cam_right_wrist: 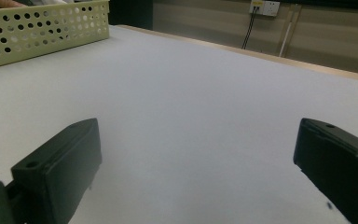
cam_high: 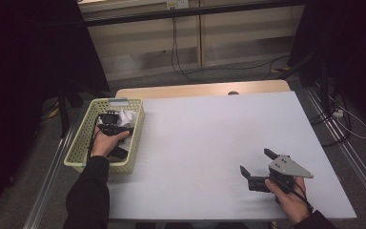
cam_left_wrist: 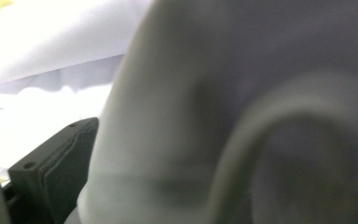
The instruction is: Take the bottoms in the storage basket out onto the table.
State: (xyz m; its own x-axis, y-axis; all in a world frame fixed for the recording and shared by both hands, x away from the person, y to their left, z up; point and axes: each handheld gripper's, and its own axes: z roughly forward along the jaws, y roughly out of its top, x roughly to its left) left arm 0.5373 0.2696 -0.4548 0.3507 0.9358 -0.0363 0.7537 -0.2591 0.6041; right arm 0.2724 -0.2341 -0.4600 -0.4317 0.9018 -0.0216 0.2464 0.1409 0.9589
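Writing unreadable; right claw (cam_high: 258, 162) spread over table (cam_high: 205, 143), left claw (cam_high: 116, 125) in basket (cam_high: 78, 143), state unclear.

1. My right gripper (cam_high: 259, 164): matte black body and jaws, with a grey three-cornered plate on top, lower right of the high view.
2. Its jaw blocks carry small round screw holes.
3. My sleeves (cam_high: 89, 193) are black, lower left.

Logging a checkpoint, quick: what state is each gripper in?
Left gripper: in the basket against white material; cannot tell.
Right gripper: open, empty.
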